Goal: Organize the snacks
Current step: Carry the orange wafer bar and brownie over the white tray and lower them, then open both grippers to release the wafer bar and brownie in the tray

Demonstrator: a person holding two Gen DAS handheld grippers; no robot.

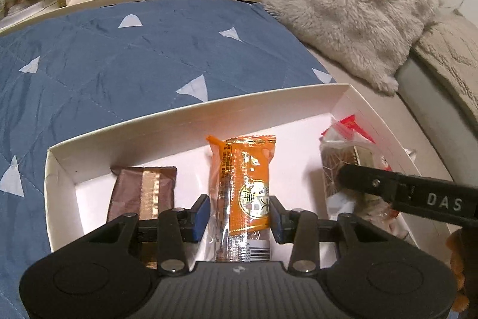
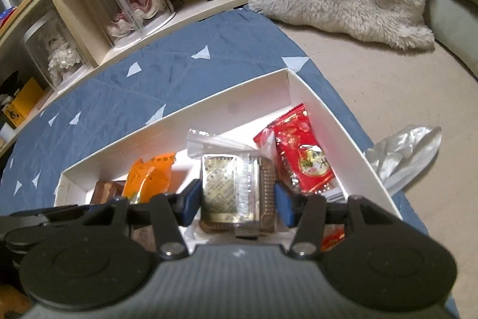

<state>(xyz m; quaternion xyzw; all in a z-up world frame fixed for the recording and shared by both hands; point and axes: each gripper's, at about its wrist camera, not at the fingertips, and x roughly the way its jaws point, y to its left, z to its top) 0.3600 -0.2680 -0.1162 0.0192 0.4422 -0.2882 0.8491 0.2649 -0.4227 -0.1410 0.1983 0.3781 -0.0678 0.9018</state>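
1. The letters "DAS" are printed in white on the black side of the right hand-held gripper point(image 1: 352, 178), as the left wrist view shows it.
2. The orange snack packet point(image 1: 243, 184) has a round picture, a barcode at its near end and small writing down its side that is too small to read.
3. The red snack packet point(image 2: 301, 157) has a round picture with big signs on it; I cannot read them.
4. The left hand-held gripper point(image 1: 239, 214) has its two blue pads one on each side of the orange packet. The pads sit right against the packet's sides, partly open.
5. The right hand-held gripper point(image 2: 237, 199) has its blue pads on both sides of a clear-wrapped snack point(image 2: 239, 190) with gold and brown inside. The pads look pressed to it, partly open.
6. All the snacks lie in a white cardboard box point(image 1: 191, 115) with low, straight walls. A shiny brown packet point(image 1: 143, 193) is at the left, the orange one in the middle, the clear-wrapped and red ones at the right.
7. The box sits on a blue quilted bedspread point(image 1: 104, 62) with pale triangles.
8. A fluffy grey pillow point(image 1: 352, 2) lies behind.
9. A crinkly silver wrapper point(image 2: 403, 157) lies just outside the box.
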